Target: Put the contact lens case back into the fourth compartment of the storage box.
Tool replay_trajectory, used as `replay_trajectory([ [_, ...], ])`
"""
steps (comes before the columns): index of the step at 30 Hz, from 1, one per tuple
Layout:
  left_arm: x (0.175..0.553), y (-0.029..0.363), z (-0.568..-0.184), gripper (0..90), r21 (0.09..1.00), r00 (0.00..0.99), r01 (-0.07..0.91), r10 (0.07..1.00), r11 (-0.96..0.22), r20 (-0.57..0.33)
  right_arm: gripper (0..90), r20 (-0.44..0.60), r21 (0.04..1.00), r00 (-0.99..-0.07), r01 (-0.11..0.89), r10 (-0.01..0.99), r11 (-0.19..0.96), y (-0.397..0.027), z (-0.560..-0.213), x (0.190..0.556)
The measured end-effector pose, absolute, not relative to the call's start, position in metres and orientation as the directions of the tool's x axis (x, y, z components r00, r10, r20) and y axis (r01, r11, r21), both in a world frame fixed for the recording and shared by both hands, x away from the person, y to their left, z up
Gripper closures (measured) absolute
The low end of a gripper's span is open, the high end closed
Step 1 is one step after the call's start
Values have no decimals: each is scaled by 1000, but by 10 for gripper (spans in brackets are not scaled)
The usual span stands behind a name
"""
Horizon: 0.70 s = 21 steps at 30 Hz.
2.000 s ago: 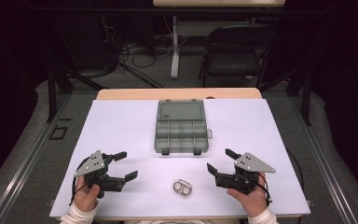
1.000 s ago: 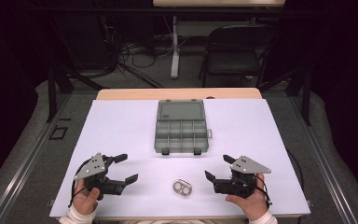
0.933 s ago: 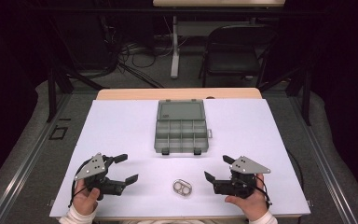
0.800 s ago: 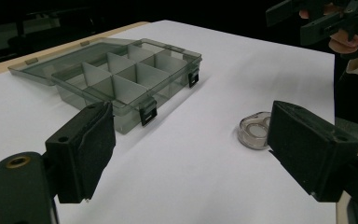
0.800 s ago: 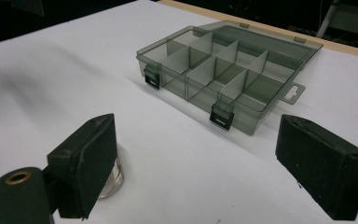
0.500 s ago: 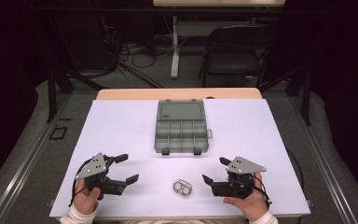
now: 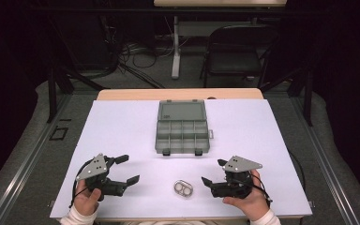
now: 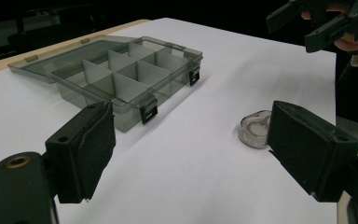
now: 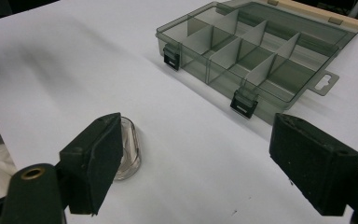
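A smoky grey compartment box (image 7: 183,129) lies open at the table's middle, its lid folded away from me and its cells empty. A small clear oval case (image 7: 183,188) sits near the front edge between my two grippers. My left gripper (image 7: 127,168) rests open to the case's left, with nothing between its pads (image 8: 91,149). My right gripper (image 7: 214,171) is open just right of the case. Its jaws have just been closing a little, with nothing between them. In the right gripper view the case (image 9: 129,149) lies behind the left pad (image 9: 98,161), apart from it.
A white sheet (image 7: 262,131) covers the tabletop, and bare wood shows at the far edge. Beyond the table stand a dark folding chair (image 7: 236,51) and a table leg, with cables on the floor. The box (image 9: 251,51) has two black latches facing me.
My right gripper has edged left toward the clear case and its jaws have narrowed slightly. The left gripper, the case and the box have not moved.
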<state>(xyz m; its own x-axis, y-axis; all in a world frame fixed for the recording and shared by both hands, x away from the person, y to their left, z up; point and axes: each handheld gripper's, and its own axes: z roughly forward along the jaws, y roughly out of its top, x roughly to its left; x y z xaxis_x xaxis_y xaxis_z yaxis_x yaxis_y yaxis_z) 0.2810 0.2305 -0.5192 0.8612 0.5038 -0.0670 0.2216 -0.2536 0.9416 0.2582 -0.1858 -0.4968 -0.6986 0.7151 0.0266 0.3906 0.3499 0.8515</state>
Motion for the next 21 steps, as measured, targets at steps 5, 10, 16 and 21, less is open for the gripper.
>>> replay_trajectory([
  [5, 281, 231, -519, 160, 942, 862, 222, 503, -253, -67, 191, 13, 842, -712, 387, 702, 376, -181, -495, 259],
  [10, 281, 230, -519, 160, 941, 862, 222, 502, -254, -67, 198, 1, 831, -730, 380, 683, 406, -176, -495, 259],
  [16, 281, 230, -519, 160, 941, 863, 223, 501, -254, -69, 199, 3, 813, -760, 380, 650, 441, -167, -491, 263],
  [21, 281, 230, -519, 159, 941, 863, 223, 500, -255, -69, 198, -14, 801, -778, 368, 628, 473, -159, -489, 266],
])
